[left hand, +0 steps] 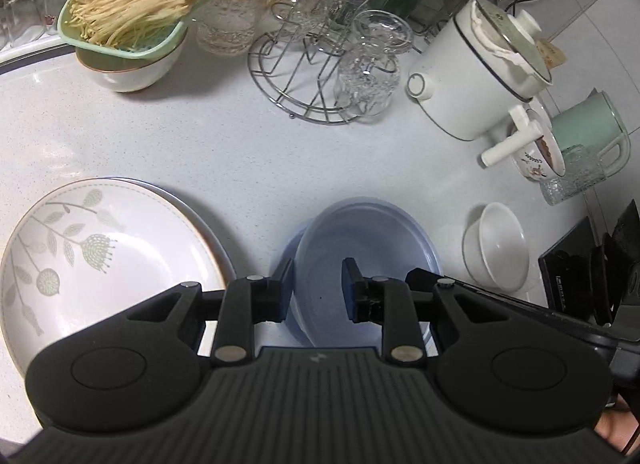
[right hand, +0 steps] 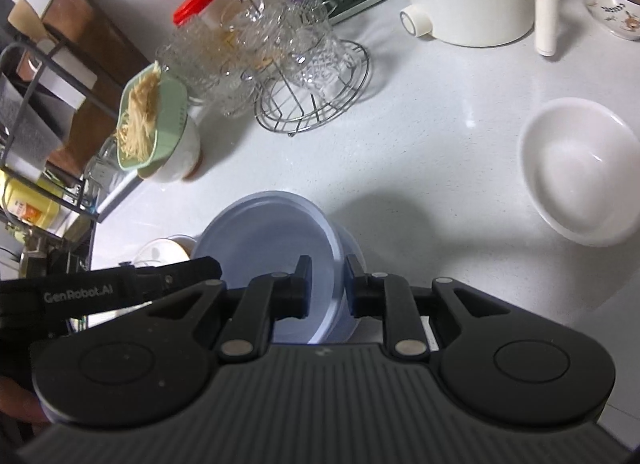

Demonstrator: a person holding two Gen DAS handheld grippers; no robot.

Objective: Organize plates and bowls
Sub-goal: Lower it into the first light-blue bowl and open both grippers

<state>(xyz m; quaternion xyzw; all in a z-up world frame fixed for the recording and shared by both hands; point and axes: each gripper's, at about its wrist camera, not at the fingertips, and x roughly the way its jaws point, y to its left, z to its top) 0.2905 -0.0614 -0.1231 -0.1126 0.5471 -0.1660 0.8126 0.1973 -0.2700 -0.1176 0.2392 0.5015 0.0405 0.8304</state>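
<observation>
Gripping blue bowl [left hand: 360,248] at both rims: left gripper [left hand: 318,290] on its nine o'clock wall, right gripper [right hand: 328,290] on its three o'clock wall, jaws clenched. Sitting stacked on bench [left hand: 240,152]. Leaving white bowl [right hand: 580,168] at two o'clock and plates [left hand: 100,256] unsorted.

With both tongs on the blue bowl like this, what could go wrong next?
1. Each tongs pinches only a thin rim: the left tongs and right tongs hold opposite edges of the blue bowl, so it may slip or tilt.
2. The leaf-patterned plate lies close on one side and the white bowl on the other; a swing might hit either.
</observation>
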